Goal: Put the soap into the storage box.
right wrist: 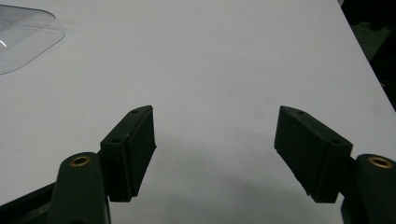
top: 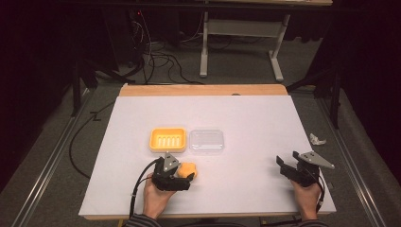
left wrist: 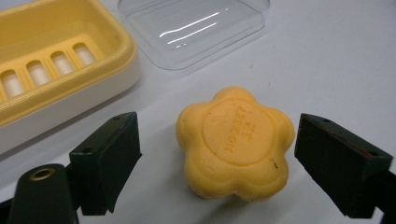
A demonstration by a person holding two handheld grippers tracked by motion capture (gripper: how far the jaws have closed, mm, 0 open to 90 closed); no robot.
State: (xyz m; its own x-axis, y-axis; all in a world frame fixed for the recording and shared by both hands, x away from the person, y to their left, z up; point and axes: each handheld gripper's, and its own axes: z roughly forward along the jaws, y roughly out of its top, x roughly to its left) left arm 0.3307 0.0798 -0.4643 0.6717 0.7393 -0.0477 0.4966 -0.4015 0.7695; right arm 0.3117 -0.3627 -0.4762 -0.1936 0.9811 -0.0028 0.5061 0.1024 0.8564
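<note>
Both grippers' jaws stand apart; the left gripper straddles the soap, ungrasped, soap dish empty.

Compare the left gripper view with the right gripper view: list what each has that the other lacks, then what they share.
Left gripper view alone: the flower-shaped orange soap between the open jaws of the left claw, untouched by either, and the yellow soap dish with slots in its floor.
Right gripper view alone: the right claw, open over bare table, and the table's far right edge.
Both: the clear plastic lid and the white tabletop.
</note>
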